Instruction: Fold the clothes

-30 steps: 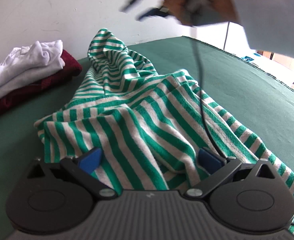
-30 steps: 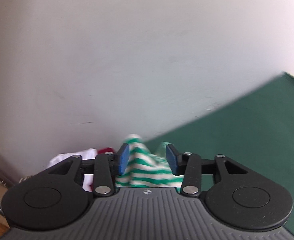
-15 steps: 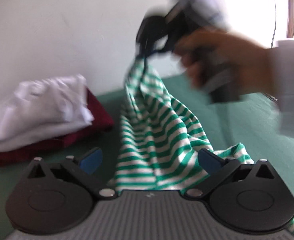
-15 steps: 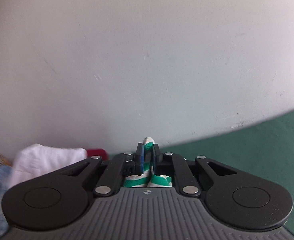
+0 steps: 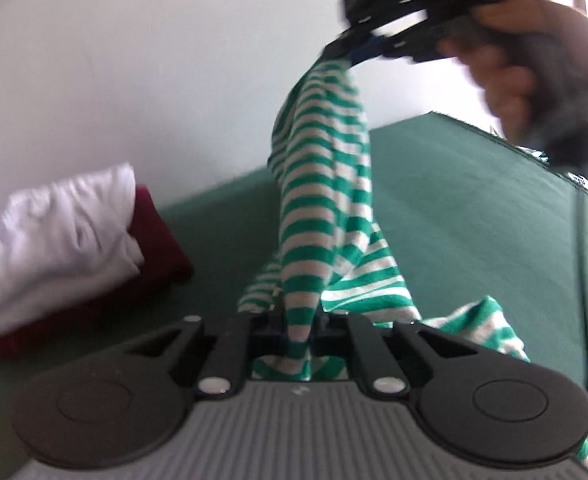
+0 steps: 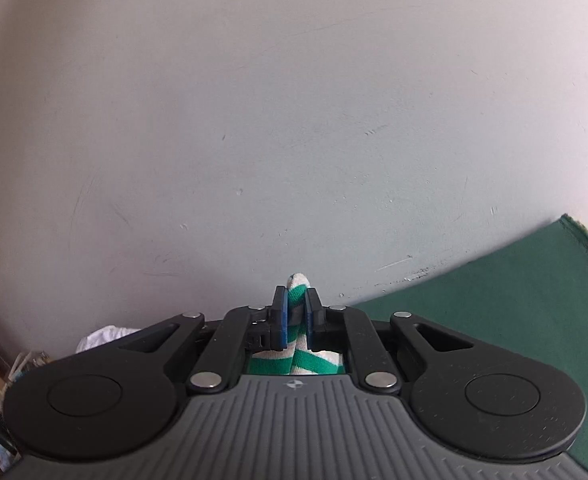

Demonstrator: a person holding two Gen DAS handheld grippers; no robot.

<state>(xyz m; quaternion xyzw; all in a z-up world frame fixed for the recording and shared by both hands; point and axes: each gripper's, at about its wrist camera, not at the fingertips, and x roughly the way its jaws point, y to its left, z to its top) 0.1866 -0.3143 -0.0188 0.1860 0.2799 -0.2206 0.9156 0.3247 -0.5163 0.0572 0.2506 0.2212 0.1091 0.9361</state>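
Both grippers now grip the one green-and-white striped knit shirt (image 5: pixel 326 184): my left gripper (image 5: pixel 300 334), wide open a second ago, has pinched its lower folds, while my right gripper (image 6: pixel 295 316) lifts a corner above the green table cloth (image 5: pixel 474 220). I judge it's ready to spread. Two folded garments, one white (image 5: pixel 53 232) on one maroon (image 5: pixel 157 240), sit left.

The left gripper (image 5: pixel 298 334), jaws wide a second ago, has clamped the shirt (image 5: pixel 322 200); the right gripper (image 6: pixel 295 320) closed on it and lifted it off the table (image 5: pixel 474 216)
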